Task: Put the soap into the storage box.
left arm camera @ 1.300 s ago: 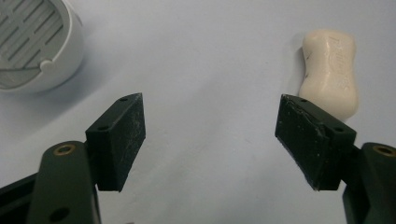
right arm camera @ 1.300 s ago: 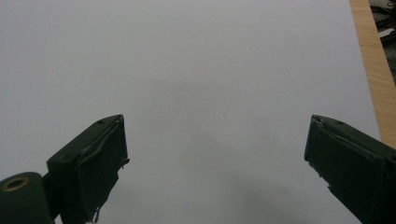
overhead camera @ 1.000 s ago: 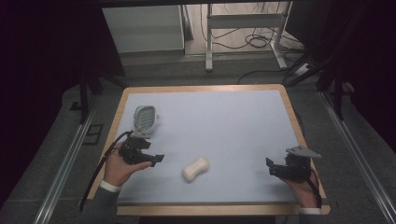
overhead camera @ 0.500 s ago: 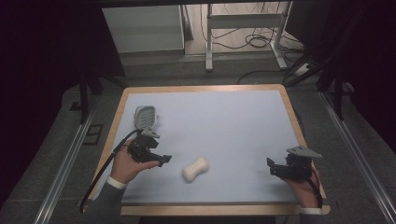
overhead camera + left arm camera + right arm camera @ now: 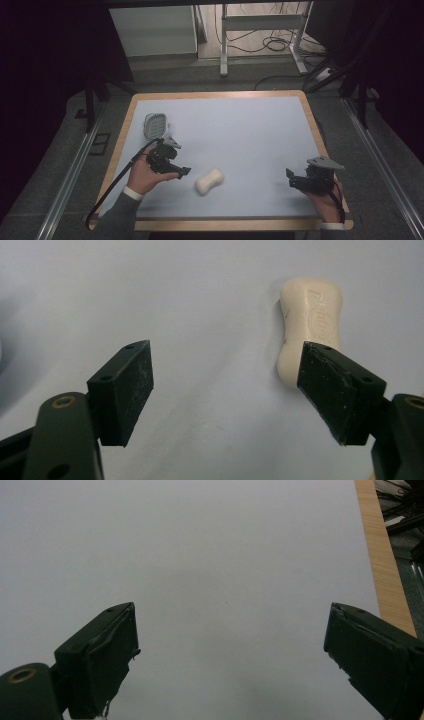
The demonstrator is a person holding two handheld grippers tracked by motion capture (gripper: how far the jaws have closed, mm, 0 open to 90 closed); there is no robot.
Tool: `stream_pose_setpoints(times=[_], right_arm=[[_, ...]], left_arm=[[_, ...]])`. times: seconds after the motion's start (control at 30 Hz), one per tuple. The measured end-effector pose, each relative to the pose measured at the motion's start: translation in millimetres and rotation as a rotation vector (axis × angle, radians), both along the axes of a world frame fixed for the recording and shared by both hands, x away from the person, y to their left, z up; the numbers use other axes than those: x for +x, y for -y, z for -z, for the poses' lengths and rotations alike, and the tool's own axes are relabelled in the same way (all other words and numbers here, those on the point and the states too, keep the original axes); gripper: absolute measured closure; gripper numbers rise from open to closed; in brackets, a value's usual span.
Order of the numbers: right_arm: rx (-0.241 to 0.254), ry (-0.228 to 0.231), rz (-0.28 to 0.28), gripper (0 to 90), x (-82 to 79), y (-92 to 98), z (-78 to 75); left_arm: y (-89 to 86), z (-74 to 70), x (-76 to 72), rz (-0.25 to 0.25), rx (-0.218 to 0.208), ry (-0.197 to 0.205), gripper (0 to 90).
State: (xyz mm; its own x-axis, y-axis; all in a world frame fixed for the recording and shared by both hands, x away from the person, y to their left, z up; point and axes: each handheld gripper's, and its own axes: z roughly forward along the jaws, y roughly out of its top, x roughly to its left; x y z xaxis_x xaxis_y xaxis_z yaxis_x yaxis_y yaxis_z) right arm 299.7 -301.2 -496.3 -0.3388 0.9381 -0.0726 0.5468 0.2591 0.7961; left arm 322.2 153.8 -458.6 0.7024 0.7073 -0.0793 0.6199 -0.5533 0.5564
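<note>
A cream bar of soap point(image 5: 209, 181) lies on the pale blue mat, a little front of centre. My left gripper point(image 5: 182, 171) hovers just left of it and points at it. Its jaws have just been opening and now stand open with nothing between them. In the left gripper view point(image 5: 227, 355) the soap point(image 5: 310, 315) lies ahead, its near end behind the right-hand jaw. My right gripper point(image 5: 292, 182) rests near the front right corner, open, over bare mat point(image 5: 230, 615).
A grey-and-white ribbed soap dish point(image 5: 154, 125) sits at the left, behind the left hand. The wooden table rim point(image 5: 215, 94) frames the mat; its right edge point(image 5: 380, 555) runs close to the right gripper. Metal rails and a floor with cables surround the table.
The left hand has slid right, toward the soap. The right hand and the soap have stayed put.
</note>
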Motion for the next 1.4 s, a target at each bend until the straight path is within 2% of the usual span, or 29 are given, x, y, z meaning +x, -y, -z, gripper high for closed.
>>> stream_pose_setpoints(times=[0.43, 0.5, 0.8, 0.9, 0.97, 1.1, 1.13, 1.3, 1.4], right_arm=[[-0.005, 0.0, 0.001, 7.0, 0.3, 0.6, 0.5], [-0.003, 0.0, 0.005, 7.0, 0.0, 1.0, 0.4], [-0.009, -0.009, 0.0, 7.0, 0.6, 1.0, 1.5], [-0.005, -0.004, 0.002, 7.0, 0.2, 2.1, 0.3], [-0.001, -0.001, 0.005, 7.1, -0.1, 2.4, -0.7], [-0.005, 0.0, 0.006, 7.1, -0.2, 3.0, -0.5], [-0.005, 0.0, 0.006, 7.1, -0.2, 3.0, -0.5], [-0.007, -0.003, 0.012, 7.1, 0.2, 4.2, 0.2], [-0.01, -0.005, 0.013, 7.0, 0.7, 4.7, 1.0]], left_arm=[[25.5, -2.8, 5.9, 0.045, 0.019, -0.003, 21.9], [28.1, -2.3, 7.0, 0.05, 0.008, -0.01, 22.0], [44.8, 3.9, 9.3, 0.068, 0.053, -0.021, 21.3], [50.2, 3.8, 8.9, 0.08, 0.034, -0.028, 21.4], [54.9, 4.5, 8.7, 0.08, 0.065, -0.022, 21.4], [65.0, 6.4, 8.1, 0.105, 0.078, -0.027, 21.5], [67.0, 7.7, 7.9, 0.109, 0.07, -0.034, 21.5], [73.5, 17.4, 7.5, 0.128, 0.103, -0.059, 21.4], [75.6, 19.3, 7.7, 0.133, 0.101, -0.062, 21.4]])
